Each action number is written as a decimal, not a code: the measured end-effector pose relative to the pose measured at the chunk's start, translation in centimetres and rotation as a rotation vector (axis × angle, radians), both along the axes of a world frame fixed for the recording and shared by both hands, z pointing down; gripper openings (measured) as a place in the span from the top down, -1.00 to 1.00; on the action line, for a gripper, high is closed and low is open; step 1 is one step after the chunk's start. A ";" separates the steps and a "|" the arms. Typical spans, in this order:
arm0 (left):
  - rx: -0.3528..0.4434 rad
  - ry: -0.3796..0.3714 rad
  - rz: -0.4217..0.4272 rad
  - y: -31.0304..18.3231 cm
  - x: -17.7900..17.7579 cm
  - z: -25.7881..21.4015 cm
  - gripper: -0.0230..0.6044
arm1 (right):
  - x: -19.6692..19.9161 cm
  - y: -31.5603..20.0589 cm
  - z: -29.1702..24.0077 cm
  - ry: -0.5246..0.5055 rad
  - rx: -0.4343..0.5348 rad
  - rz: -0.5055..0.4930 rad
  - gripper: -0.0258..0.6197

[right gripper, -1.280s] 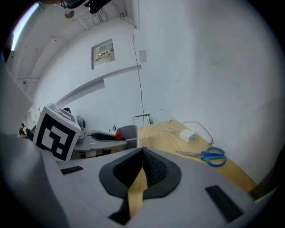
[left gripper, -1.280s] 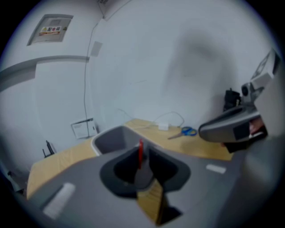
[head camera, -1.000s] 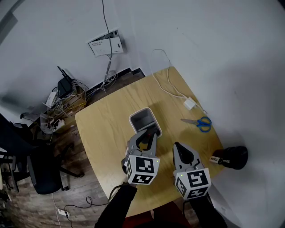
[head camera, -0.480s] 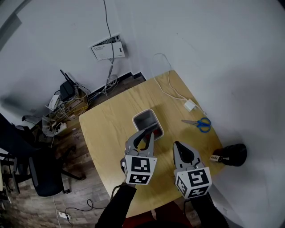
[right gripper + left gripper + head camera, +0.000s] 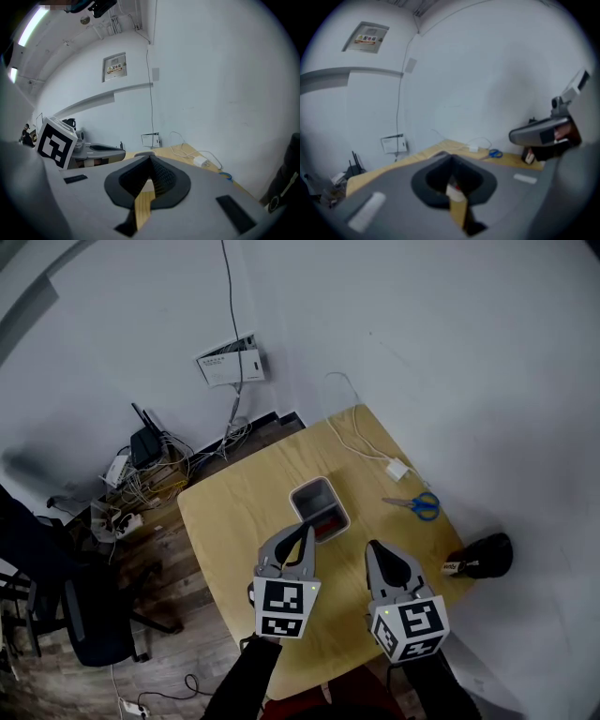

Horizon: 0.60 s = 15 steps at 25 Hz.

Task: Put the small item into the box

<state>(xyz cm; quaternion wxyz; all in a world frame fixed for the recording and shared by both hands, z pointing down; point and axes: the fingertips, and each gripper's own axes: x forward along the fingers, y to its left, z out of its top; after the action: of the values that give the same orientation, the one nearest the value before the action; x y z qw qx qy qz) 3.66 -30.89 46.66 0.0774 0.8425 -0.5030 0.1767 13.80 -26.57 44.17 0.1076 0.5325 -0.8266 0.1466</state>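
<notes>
The left hand-held gripper (image 5: 306,531) is clenched with nothing in it. In its own view the two dark pads meet at their tips (image 5: 451,159), and only a sliver of wood and something pale shows through the narrow gap below them. It hangs over the counter (image 5: 230,521) with its tip just short of the near end of the box (image 5: 298,501).

The right hand-held gripper (image 5: 376,547) is clenched and empty too, its ribbed pads touching at the tip (image 5: 150,158) with bare wood showing beneath. It sits beside the left one, a little nearer the person, and the two are apart.

The box is a small grey tray lying open near the middle of the counter. The small item (image 5: 327,522) lies inside it, a red patch at the end nearest the grippers.

Further right on the counter are blue-handled scissors (image 5: 419,504). Beyond them is a white adapter (image 5: 398,468), whose cable (image 5: 352,424) loops toward the wall. A black object (image 5: 487,554) with a label stands just off the counter's right edge. A router (image 5: 142,438) and tangled wires lie on the floor by the wall.
</notes>
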 end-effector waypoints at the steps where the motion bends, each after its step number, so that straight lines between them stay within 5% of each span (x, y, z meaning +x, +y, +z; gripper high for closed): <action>1: 0.004 0.008 0.006 0.3 -0.2 -0.4 0.91 | -0.1 0.3 -0.5 0.001 0.009 0.003 0.90; 15: 0.064 0.106 0.078 6.5 -4.3 -5.8 0.92 | -3.0 5.7 -6.6 -0.031 0.125 0.022 0.90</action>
<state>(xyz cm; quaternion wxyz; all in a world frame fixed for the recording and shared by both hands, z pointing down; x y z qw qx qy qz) -0.60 -24.37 40.89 0.0700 0.8718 -0.4702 0.1184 10.81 -20.82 37.56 0.0597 0.5450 -0.8298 0.1041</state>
